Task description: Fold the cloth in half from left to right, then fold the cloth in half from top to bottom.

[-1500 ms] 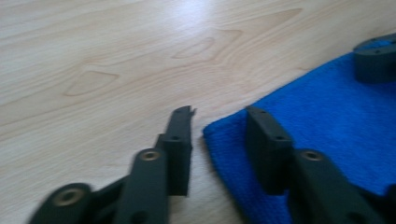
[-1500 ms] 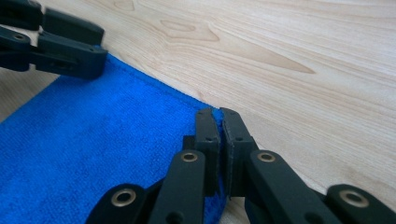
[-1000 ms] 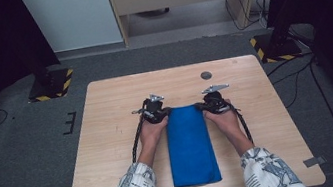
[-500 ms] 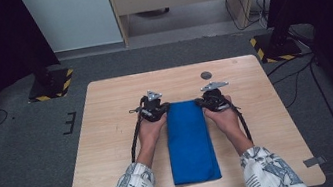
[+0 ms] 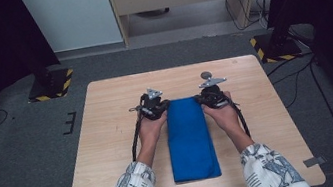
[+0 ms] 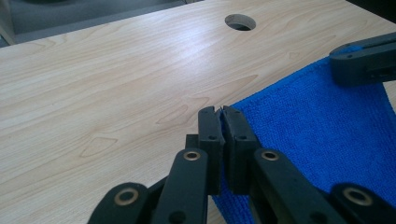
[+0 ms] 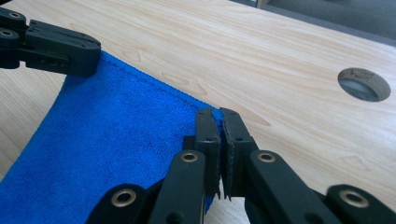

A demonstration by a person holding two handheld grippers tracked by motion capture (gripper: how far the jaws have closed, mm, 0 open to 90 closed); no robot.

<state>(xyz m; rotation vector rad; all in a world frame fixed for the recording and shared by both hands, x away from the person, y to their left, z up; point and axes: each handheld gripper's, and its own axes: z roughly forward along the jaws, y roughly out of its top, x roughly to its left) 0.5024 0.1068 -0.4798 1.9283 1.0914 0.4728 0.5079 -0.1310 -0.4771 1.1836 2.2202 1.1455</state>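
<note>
A blue cloth (image 5: 191, 140), folded into a long strip, lies down the middle of the wooden table (image 5: 110, 133). My left gripper (image 5: 165, 103) is shut on the cloth's far left corner. In the left gripper view its jaws (image 6: 220, 112) meet right at that corner of the cloth (image 6: 317, 126). On the far right corner my right gripper (image 5: 201, 97) is shut too. A sliver of blue cloth (image 7: 116, 140) shows between the closed jaws of the right gripper (image 7: 218, 114). Each gripper view catches the other gripper at the opposite corner.
A round cable hole (image 5: 206, 74) lies in the tabletop just beyond the right gripper. Bare wood stretches to the left and right of the cloth. Black stands with yellow-striped feet (image 5: 51, 84) rest on the grey floor past the table's far corners.
My right gripper has risen a little with the cloth's far right corner. The left gripper has hardly moved.
</note>
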